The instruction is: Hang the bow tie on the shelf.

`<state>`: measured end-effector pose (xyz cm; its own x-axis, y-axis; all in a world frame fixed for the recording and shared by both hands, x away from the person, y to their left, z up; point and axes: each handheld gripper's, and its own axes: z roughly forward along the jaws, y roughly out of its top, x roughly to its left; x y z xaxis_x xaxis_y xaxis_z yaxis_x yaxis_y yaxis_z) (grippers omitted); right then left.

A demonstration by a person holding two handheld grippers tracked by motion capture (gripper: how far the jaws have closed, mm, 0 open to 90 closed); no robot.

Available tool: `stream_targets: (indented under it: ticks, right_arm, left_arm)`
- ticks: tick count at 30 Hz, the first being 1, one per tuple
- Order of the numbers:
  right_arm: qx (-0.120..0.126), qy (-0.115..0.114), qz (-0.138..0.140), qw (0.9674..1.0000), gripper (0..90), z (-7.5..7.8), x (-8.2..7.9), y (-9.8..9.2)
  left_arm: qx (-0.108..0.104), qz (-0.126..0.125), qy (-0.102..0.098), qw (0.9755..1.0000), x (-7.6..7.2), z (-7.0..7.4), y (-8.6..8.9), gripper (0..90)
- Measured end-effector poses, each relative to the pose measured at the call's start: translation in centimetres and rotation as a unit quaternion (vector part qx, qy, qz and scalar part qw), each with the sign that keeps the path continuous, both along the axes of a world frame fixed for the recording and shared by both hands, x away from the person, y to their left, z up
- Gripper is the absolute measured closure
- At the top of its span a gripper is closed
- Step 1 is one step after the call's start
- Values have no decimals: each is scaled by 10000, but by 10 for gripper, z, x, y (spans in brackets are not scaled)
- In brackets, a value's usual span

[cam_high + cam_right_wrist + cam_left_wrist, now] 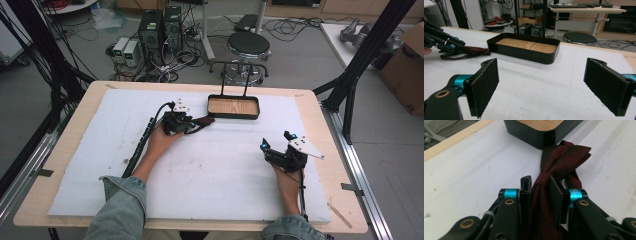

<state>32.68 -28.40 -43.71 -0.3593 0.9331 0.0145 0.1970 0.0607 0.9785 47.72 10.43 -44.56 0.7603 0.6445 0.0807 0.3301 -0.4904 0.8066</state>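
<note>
Left claw clamped on a dark red bow tie beside the tray, right claw wide and empty.

The surface (60,150) is a pale wooden top under a white foam sheet (210,170). Toward its far side, near the middle, sits a black rectangular tray (233,107) with a wood-grain floor. Just left of the tray's near left corner lies the dark red bow tie (564,157), one wing touching the tray wall. The left claw (541,195) points at the tray; its pads are pressed in on the bow tie near its knot, the fabric bunched between them. The right claw (541,87) rests at the near right of the foam sheet, well apart from the tray, its pads spread wide with nothing between them.
</note>
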Motion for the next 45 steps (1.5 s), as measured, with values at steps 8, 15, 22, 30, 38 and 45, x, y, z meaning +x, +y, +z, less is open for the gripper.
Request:
stream_targets:
  ticks: [8,15,22,30,38,45]
  right_arm:
    - [28,17,-1,10000,120,0,0,0]
    - [12,14,-1,10000,120,0,0,0]
    - [36,30,-13,10000,120,0,0,-1]
    - [59,22,-4,10000,120,0,0,-2]
    - [71,35,-1,10000,120,0,0,-2]
    - [115,49,11,9999,120,0,1,-2]
  left_arm:
    - [-466,-193,-159,9986,-7,17,2,744]
    - [-1113,-209,-446,9926,-12,40,7,746]
    - [-1504,-247,-635,9863,-13,64,3,748]
    - [-1949,-167,-914,9764,-8,91,-6,749]
    - [-2274,110,-1067,9679,6,111,-10,750]
    - [-2690,409,-1098,9560,20,112,-9,751]
